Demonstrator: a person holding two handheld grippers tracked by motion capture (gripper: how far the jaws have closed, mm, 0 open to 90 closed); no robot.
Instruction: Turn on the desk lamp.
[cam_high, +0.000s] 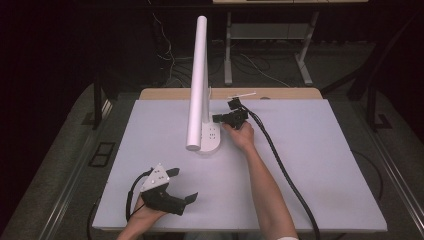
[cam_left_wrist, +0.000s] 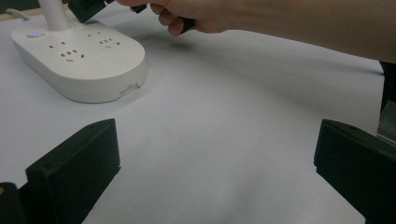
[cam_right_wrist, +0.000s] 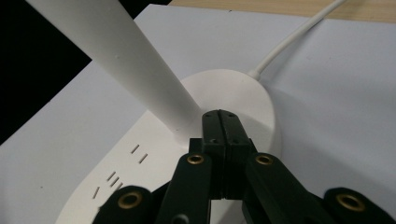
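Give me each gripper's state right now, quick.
Left gripper: open, holding nothing, low over the white table.
Right gripper: fingers shut together, gripping nothing, at the white oval lamp base with sockets.

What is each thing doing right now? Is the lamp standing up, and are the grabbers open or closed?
Desk lamp: upright, its white base flat on the table, sockets empty.
Left gripper: open, holding nothing.
Right gripper: shut, jaws pressed together at the lamp's base.
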